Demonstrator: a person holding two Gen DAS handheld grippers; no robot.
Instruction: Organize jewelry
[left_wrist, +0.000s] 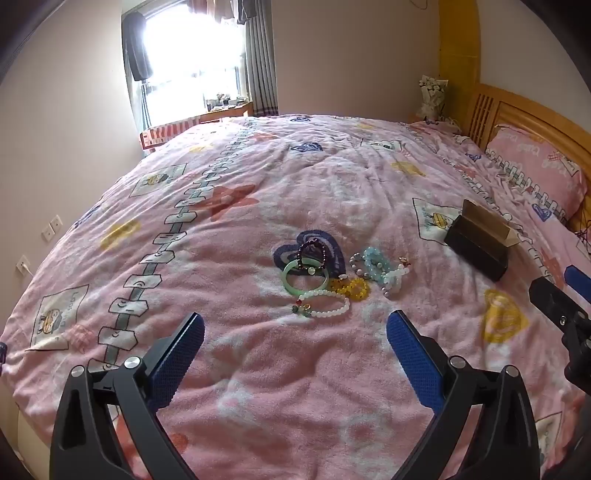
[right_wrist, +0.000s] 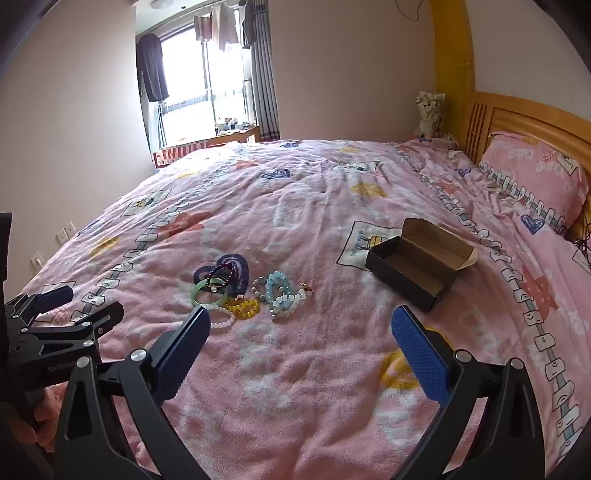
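Observation:
Several bracelets lie in a loose cluster on the pink bedspread: a green jade bangle (left_wrist: 306, 277) (right_wrist: 209, 292), a dark purple bead bracelet (left_wrist: 313, 254) (right_wrist: 222, 272), a white bead bracelet (left_wrist: 328, 303) (right_wrist: 222, 318), a yellow bead bracelet (left_wrist: 353, 288) (right_wrist: 244, 308) and pale blue bead bracelets (left_wrist: 377, 266) (right_wrist: 282, 293). An open black box (left_wrist: 477, 240) (right_wrist: 415, 263) with a brown inside lies to their right. My left gripper (left_wrist: 295, 332) is open and empty, just short of the cluster. My right gripper (right_wrist: 301, 326) is open and empty, between cluster and box.
The bed has a wooden headboard (right_wrist: 517, 118) and a pink pillow (right_wrist: 535, 173) at the right. A window (right_wrist: 207, 88) with hanging clothes is at the far side. The other gripper shows at the edge of each view (left_wrist: 561, 314) (right_wrist: 55, 325).

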